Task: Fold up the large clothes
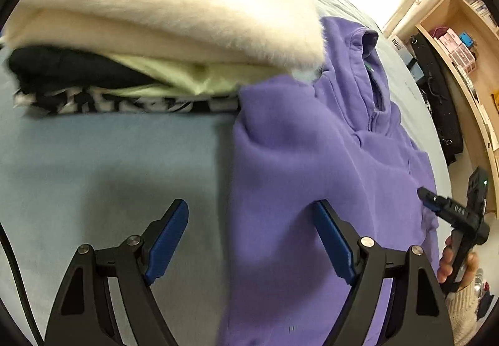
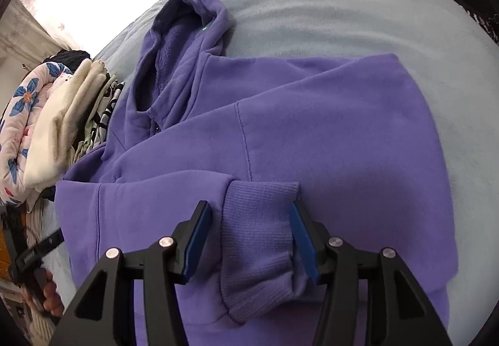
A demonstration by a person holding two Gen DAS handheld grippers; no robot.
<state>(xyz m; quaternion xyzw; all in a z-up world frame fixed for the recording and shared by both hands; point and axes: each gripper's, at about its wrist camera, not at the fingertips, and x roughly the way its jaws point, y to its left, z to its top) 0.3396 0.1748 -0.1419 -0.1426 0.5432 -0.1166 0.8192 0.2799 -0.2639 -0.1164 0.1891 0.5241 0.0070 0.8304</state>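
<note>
The purple hoodie [image 2: 280, 115] lies flat on the bed [image 2: 343, 2], which has a pale blue cover. In the right wrist view its hood points to the upper left of the frame and its body runs down to the bottom. One sleeve is folded across the body, and its ribbed cuff [image 2: 259, 240] sits in the lower middle of the frame.

The right hand-held gripper [image 2: 249, 240] is spread wide, with one blue finger on each side of that cuff. The cuff lies right between them, but they are not squeezing it. I think this hand is much nearer to the sleeve, so it should do the next bit (maybe a pinch, maybe just letting go).

The left hand-held gripper [image 1: 249, 240] is spread wide too and holds nothing. In its view the hoodie's long edge runs from the bottom up the middle of the frame, between the two fingers. Bare bed is on the left side.

A stack of folded clothes [image 1: 156, 43] sits in the upper left, touching the hoodie.
</note>
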